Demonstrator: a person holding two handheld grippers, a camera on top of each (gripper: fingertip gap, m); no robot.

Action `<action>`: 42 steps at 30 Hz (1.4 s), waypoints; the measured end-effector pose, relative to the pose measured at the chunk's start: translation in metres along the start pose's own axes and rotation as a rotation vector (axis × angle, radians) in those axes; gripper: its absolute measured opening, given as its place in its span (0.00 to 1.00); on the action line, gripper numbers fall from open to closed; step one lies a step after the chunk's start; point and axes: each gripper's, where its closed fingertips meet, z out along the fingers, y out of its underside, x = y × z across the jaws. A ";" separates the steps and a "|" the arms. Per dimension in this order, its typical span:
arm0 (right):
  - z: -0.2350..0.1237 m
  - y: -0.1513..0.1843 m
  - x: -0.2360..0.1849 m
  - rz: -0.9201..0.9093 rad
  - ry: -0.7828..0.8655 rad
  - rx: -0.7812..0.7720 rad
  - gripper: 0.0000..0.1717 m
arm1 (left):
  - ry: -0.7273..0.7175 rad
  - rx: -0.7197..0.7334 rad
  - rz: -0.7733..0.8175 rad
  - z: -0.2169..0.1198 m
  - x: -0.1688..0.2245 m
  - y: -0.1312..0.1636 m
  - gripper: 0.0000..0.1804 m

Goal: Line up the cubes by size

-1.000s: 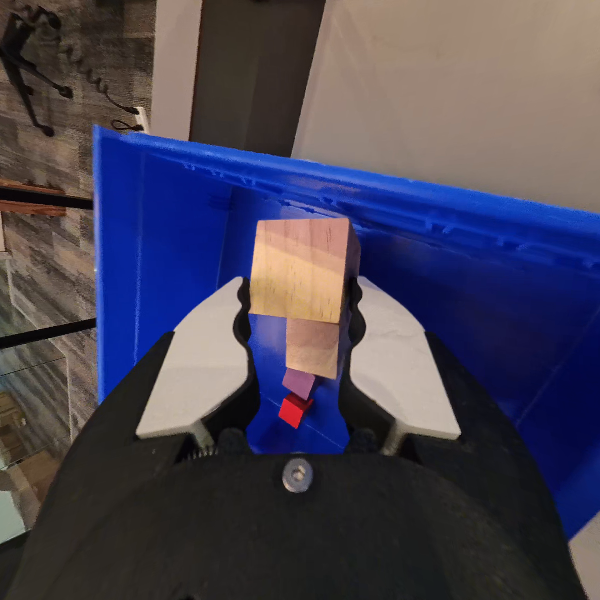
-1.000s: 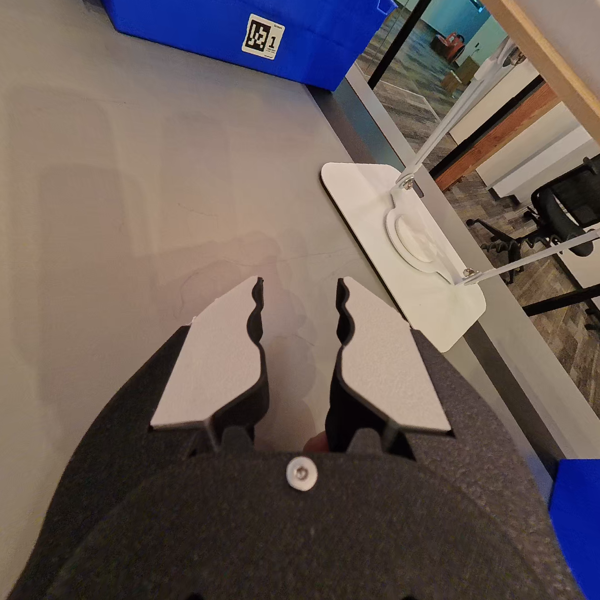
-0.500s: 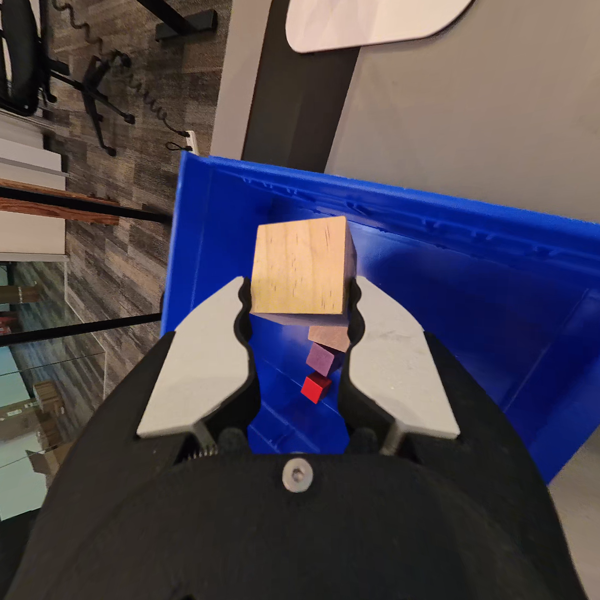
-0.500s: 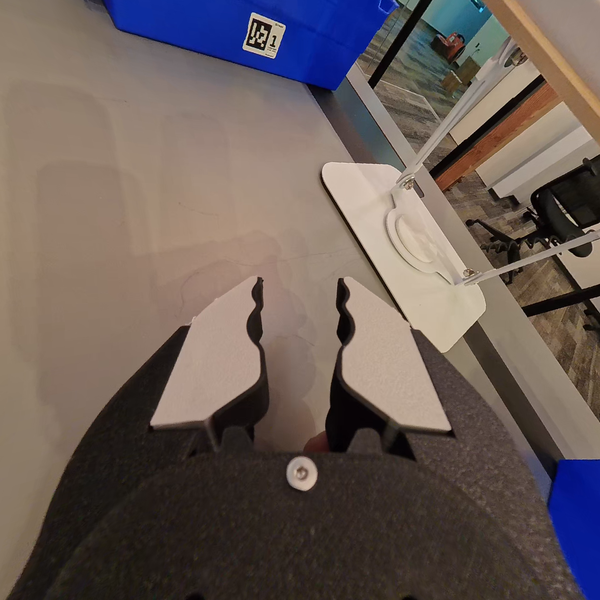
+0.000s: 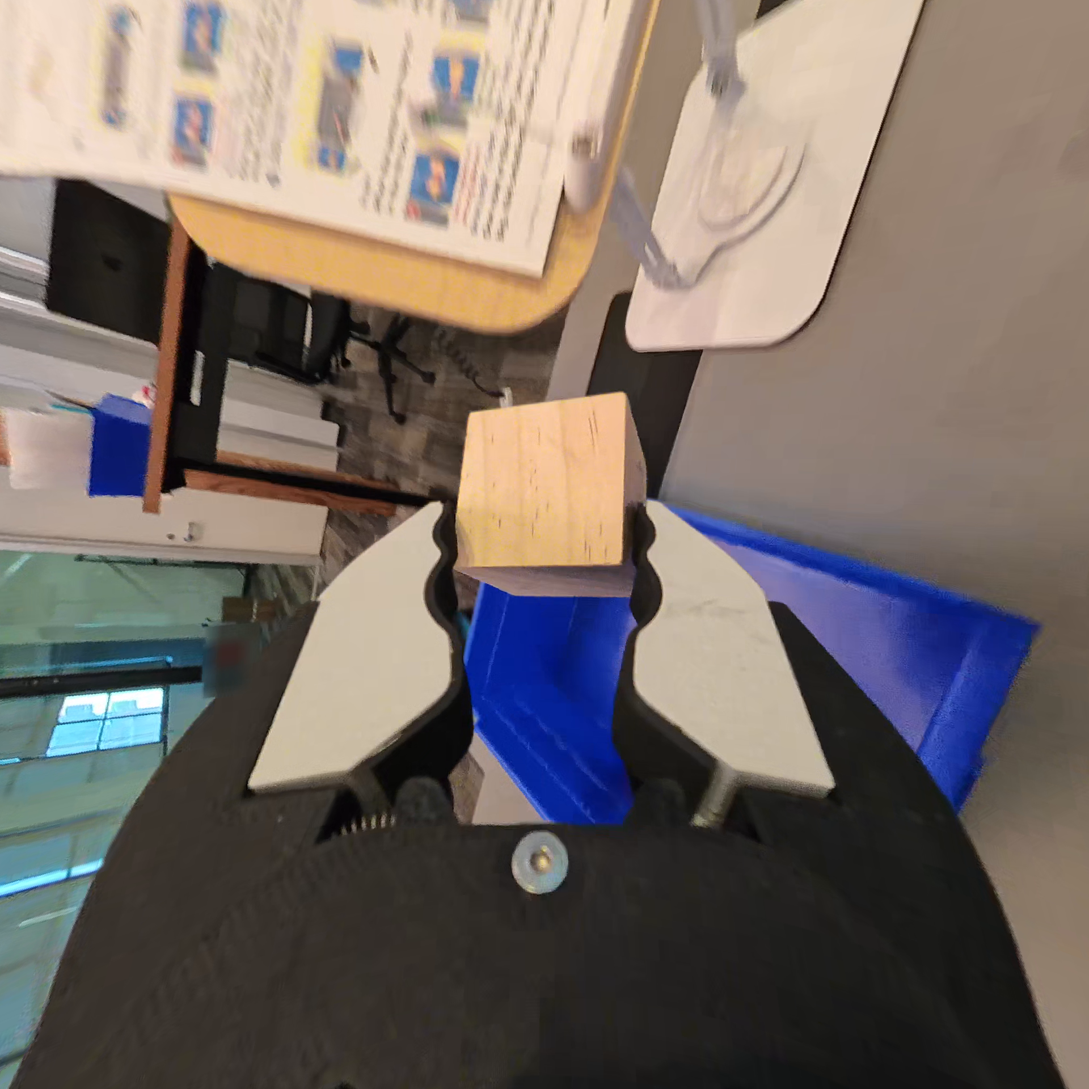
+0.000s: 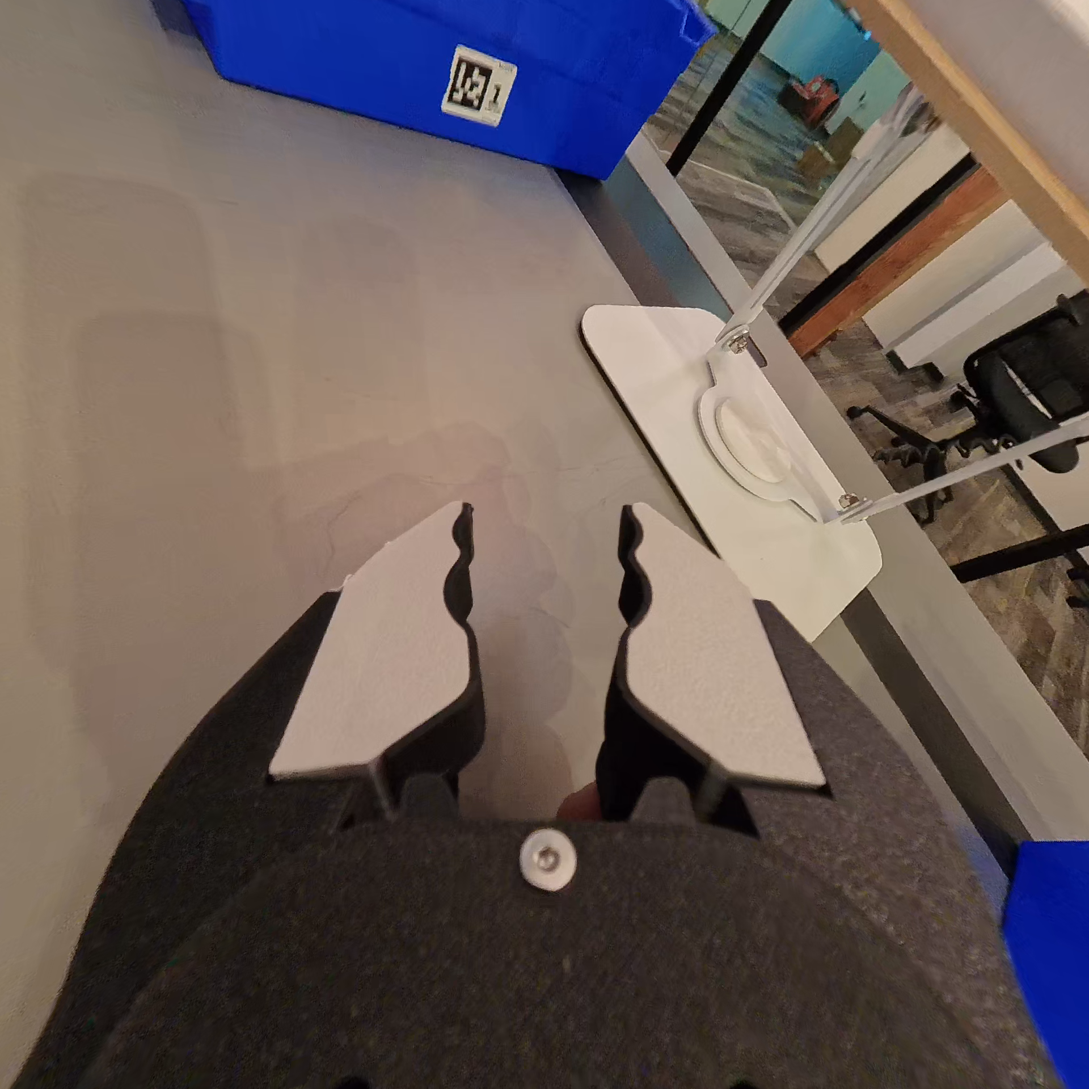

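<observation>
Wooden cube (image 5: 545,483) clamped in fingers (image 5: 695,595), underside hidden, background blurred

Grey table (image 6: 294,353) is carrying a blue bin (image 6: 412,53) with a square black-and-white tag, sitting at the far edge near the right corner. White stand base plate (image 6: 736,448) is lying flat along the right edge; another blue bin (image 6: 1055,943) is sitting at that edge, nearer.

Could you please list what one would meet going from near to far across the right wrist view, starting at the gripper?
Right gripper, open and empty → bare grey table → white stand base → blue bin at the far edge.
</observation>
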 end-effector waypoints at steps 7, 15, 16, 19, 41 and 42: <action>-0.027 -0.082 0.020 0.060 -0.039 0.344 0.29 | -0.005 0.316 0.015 -0.038 0.017 -0.104 0.31; -0.100 -0.202 0.059 -0.057 -0.140 0.668 0.36 | 0.154 0.810 -0.020 -0.071 0.055 -0.223 0.31; -0.109 -0.207 0.061 -0.081 -0.142 0.692 0.36 | 0.173 0.866 -0.029 -0.074 0.058 -0.235 0.31; -0.127 -0.209 0.061 -0.128 -0.149 0.722 0.36 | 0.212 1.004 -0.058 -0.081 0.063 -0.260 0.31; -0.165 -0.236 0.065 0.070 -0.219 0.914 0.37 | 0.251 1.421 -0.294 -0.120 0.044 -0.281 0.00; -0.166 -0.237 0.066 0.088 -0.220 0.924 0.38 | 0.227 1.471 -0.331 -0.126 0.037 -0.279 0.00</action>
